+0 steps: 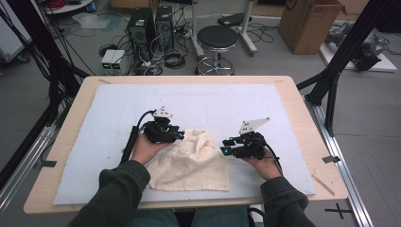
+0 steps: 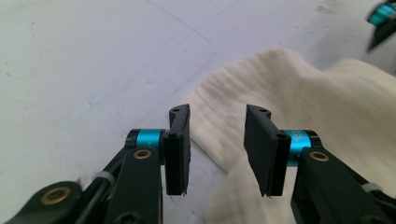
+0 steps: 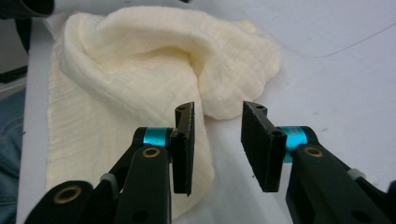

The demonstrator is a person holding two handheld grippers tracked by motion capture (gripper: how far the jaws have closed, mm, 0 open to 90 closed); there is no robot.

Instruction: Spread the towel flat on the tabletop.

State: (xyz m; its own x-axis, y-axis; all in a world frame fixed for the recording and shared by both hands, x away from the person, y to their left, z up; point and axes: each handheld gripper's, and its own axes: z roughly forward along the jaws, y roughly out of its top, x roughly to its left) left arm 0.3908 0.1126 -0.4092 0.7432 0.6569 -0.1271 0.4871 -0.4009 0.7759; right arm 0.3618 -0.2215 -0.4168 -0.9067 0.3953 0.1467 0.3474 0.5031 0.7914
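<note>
A cream cloth (image 1: pixel 189 163) lies on the near middle of the pale blue mat (image 1: pixel 203 101), its near part spread flat toward the table's front edge and its far part bunched up into a soft hump. In the right gripper view the hump (image 3: pixel 154 51) folds over on itself, with the flat part running down the left of it.

The left gripper (image 1: pixel 176 135) sits just at the hump's left side, its jaws parted to a middling gap with nothing pinched; in the left gripper view the cloth's edge (image 2: pixel 219 135) lies on the mat beyond and below the gap (image 2: pixel 217 144), and whether a pad brushes the fabric is hard to tell. The right gripper (image 1: pixel 227 145) is just beside the cloth's right edge, jaws likewise partly open and empty (image 3: pixel 217 144), with bare mat under them.

The mat is bare all round the cloth, widest toward the far edge, and rests on a wooden table (image 1: pixel 302 109).

Beyond the table stand a black stool (image 1: pixel 217 40), computer towers (image 1: pixel 150 26) among cables, and an open cardboard box (image 1: pixel 309 23) whose contents cannot be seen.
</note>
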